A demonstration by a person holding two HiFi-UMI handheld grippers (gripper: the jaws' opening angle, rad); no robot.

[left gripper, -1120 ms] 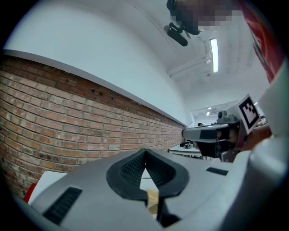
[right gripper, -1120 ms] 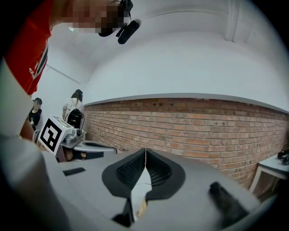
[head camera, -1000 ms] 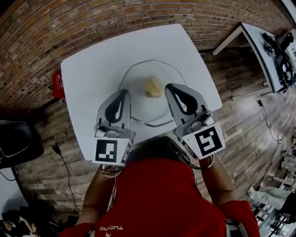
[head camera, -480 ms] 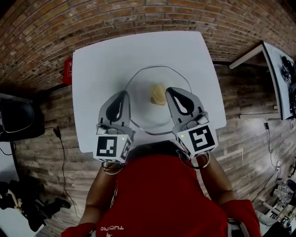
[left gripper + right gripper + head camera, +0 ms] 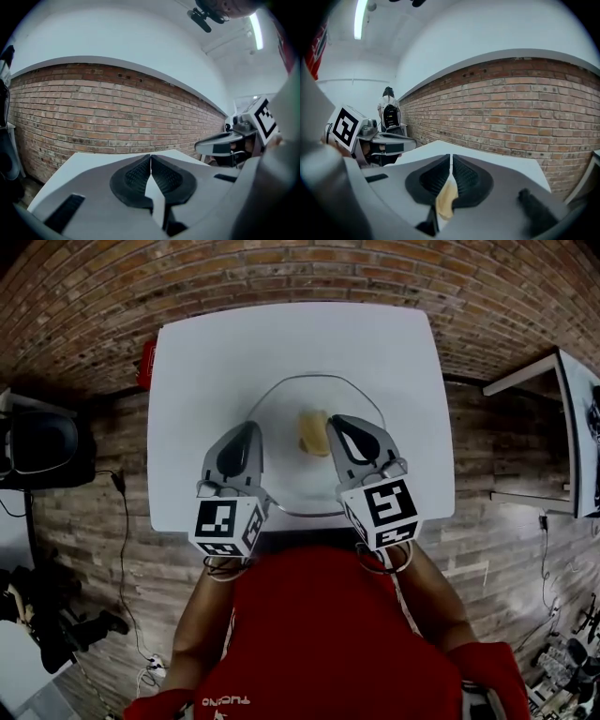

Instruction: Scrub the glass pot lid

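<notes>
The left gripper (image 5: 151, 157) has its jaws fully together with nothing between them. The right gripper (image 5: 451, 157) also has its jaws together. The yellow sponge (image 5: 446, 199) shows through the gap below the pads and is not clamped. In the head view, the sponge (image 5: 312, 432) lies near the middle of the glass pot lid (image 5: 281, 409). The right gripper's tip is just beside the sponge, and the left gripper's tip is over the lid's left rim. The lid lies flat on the white table (image 5: 206, 352).
</notes>
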